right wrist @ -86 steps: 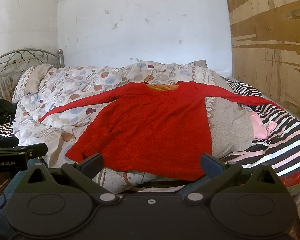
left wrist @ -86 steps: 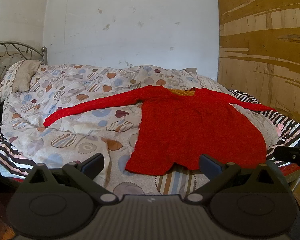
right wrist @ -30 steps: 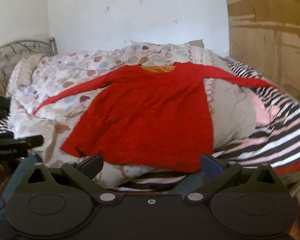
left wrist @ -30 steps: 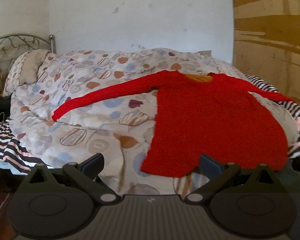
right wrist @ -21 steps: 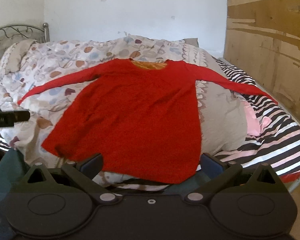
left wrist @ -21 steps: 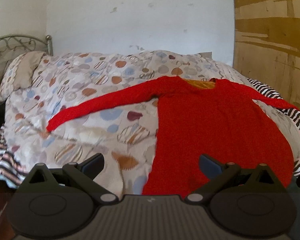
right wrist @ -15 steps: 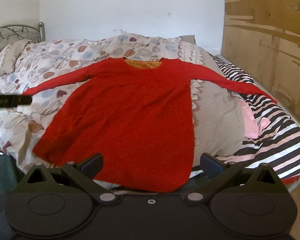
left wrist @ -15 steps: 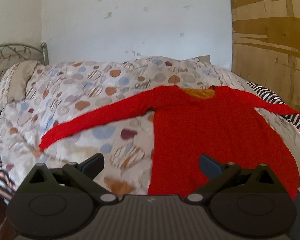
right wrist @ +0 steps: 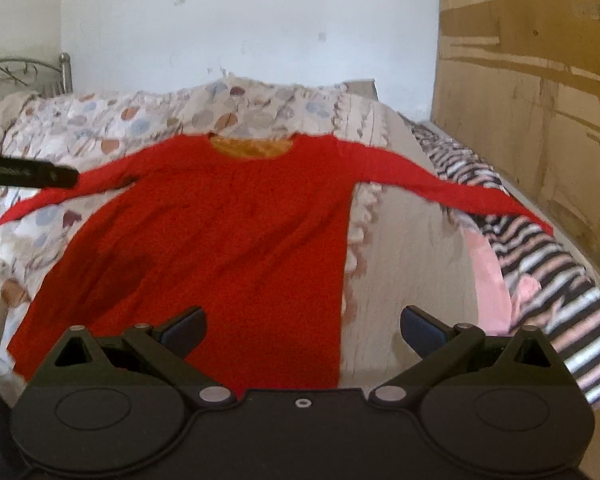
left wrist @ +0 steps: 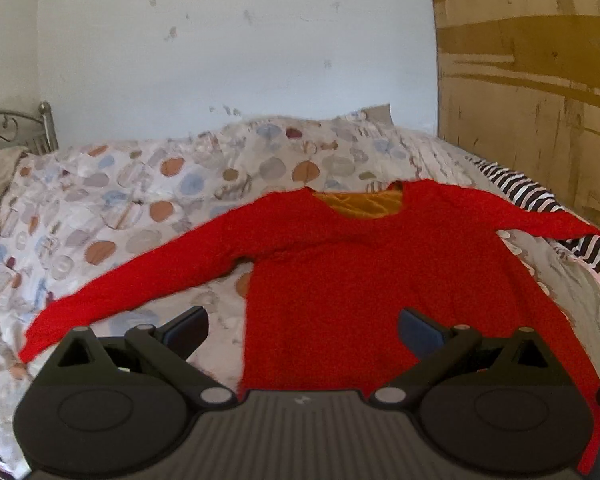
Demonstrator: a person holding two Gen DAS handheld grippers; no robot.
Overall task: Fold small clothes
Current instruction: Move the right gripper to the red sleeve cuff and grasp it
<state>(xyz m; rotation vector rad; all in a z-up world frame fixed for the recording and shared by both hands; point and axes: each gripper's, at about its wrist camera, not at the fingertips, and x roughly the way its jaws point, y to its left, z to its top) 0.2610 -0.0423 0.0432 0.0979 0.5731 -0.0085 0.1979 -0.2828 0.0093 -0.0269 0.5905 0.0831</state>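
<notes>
Red long-sleeved top [left wrist: 380, 280] spread flat, front up, on a bed [left wrist: 140, 200], over a quilt [left wrist: 100, 220] printed with coloured ovals. Both sleeves stretched out sideways: one sleeve [left wrist: 140, 276] lying across the quilt towards the pillow end, the other sleeve [right wrist: 452, 192] reaching over a grey ruffled cover [right wrist: 412, 248] onto a striped sheet [right wrist: 560, 292]. Orange lining [left wrist: 360, 206] showing at the neckline, neck end towards the white wall [left wrist: 240, 60]. Hem nearest the cameras, partly hidden behind the tool bodies.

Left hand-held gripper [left wrist: 302, 334] released, fingers spread wide, hovering above the lower left part of the top and grasping nothing; one finger [left wrist: 186, 332] over the quilt, the other over red cloth. Right hand-held gripper [right wrist: 302, 332] likewise released and empty, one finger [right wrist: 184, 330] over the red hem area, the other over the grey cover. In the right wrist view, a black bar of the left tool [right wrist: 28, 175] poking in from the left edge, above the left sleeve.

Pink cloth [right wrist: 496, 276] lying between grey cover and striped sheet. Metal headboard [right wrist: 28, 70] at far left, wooden panel [right wrist: 532, 100] along the right side of the bed. Edges of the cloth blurred in both views.
</notes>
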